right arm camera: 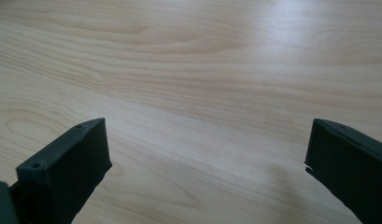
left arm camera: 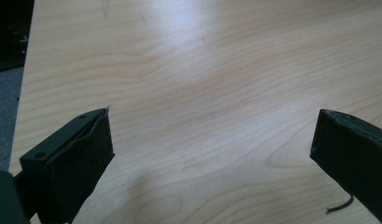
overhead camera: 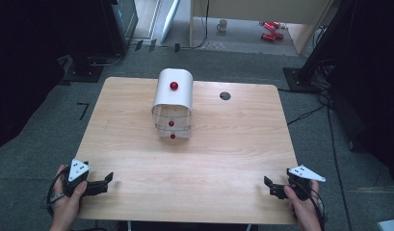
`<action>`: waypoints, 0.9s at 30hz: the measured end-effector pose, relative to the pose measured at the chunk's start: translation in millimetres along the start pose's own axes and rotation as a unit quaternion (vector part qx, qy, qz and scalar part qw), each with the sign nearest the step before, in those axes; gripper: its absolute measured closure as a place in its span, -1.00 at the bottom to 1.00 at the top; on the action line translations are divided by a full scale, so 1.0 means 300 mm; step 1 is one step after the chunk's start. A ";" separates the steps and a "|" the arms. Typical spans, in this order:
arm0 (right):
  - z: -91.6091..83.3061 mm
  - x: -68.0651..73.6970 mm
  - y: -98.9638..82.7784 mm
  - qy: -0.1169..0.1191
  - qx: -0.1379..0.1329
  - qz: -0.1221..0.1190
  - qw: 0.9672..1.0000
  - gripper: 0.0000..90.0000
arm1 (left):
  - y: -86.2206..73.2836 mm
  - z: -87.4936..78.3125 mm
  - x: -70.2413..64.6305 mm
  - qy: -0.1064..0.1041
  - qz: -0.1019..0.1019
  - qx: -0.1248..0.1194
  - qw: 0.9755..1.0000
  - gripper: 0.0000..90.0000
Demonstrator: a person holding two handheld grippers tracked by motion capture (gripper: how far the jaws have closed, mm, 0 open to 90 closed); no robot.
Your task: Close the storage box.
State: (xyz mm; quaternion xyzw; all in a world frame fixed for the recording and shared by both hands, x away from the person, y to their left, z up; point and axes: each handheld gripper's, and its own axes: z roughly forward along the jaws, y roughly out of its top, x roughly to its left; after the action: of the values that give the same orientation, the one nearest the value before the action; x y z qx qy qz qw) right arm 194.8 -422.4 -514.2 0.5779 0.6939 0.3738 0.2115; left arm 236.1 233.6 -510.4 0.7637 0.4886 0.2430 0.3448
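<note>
White drawer box far ahead at desk centre; left hand-held gripper slightly nearer than right hand-held gripper; both wide, empty

The drawer cabinet stands on the table (far half); both grippers flank it, well nearer the near edge.

Left gripper held low in the left hand, jaws spread wide, nothing between them, right gripper in the right hand, jaws likewise wide apart
</note>
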 end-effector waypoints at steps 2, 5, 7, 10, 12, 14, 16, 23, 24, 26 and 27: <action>0.006 -0.007 -0.015 -0.003 0.006 0.003 1.000 -1.00 | -0.007 0.017 -0.011 0.000 0.010 0.011 1.000 -1.00; 0.021 0.004 -0.027 -0.008 0.020 -0.011 1.000 -1.00 | -0.002 0.023 -0.024 0.000 0.021 0.016 1.000 -1.00; 0.027 0.018 -0.028 -0.018 0.027 -0.030 0.999 -1.00 | -0.001 0.029 -0.027 -0.005 0.024 0.028 0.999 -1.00; 0.039 0.037 -0.028 -0.030 0.046 -0.053 0.997 -1.00 | 0.002 0.042 -0.025 -0.013 0.021 0.054 0.998 -1.00; 0.041 0.038 -0.027 -0.027 0.047 -0.052 0.997 -1.00 | 0.004 0.047 -0.015 -0.017 0.004 0.060 0.998 -1.00; 0.042 0.037 -0.027 -0.027 0.047 -0.051 0.997 -1.00 | 0.005 0.048 -0.015 -0.017 0.004 0.060 0.998 -1.00; 0.042 0.037 -0.027 -0.027 0.047 -0.050 0.997 -1.00 | 0.005 0.048 -0.015 -0.017 0.004 0.060 0.998 -1.00; 0.042 0.037 -0.027 -0.026 0.047 -0.050 0.997 -1.00 | 0.005 0.048 -0.015 -0.017 0.004 0.060 0.998 -1.00; 0.042 0.037 -0.026 -0.026 0.047 -0.050 0.997 -1.00 | 0.005 0.048 -0.015 -0.017 0.004 0.060 0.998 -1.00; 0.043 0.036 -0.025 -0.026 0.048 -0.050 0.997 -1.00 | 0.005 0.048 -0.015 -0.017 0.004 0.060 0.998 -1.00; 0.044 0.035 -0.024 -0.026 0.048 -0.051 0.997 -1.00 | 0.005 0.048 -0.015 -0.017 0.004 0.060 0.998 -1.00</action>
State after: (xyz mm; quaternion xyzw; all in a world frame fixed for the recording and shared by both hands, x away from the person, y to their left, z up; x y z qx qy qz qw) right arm 197.1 -409.0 -526.7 0.5608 0.7338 0.3137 0.2208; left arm 245.2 224.9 -518.6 0.7890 0.4937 0.2016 0.3053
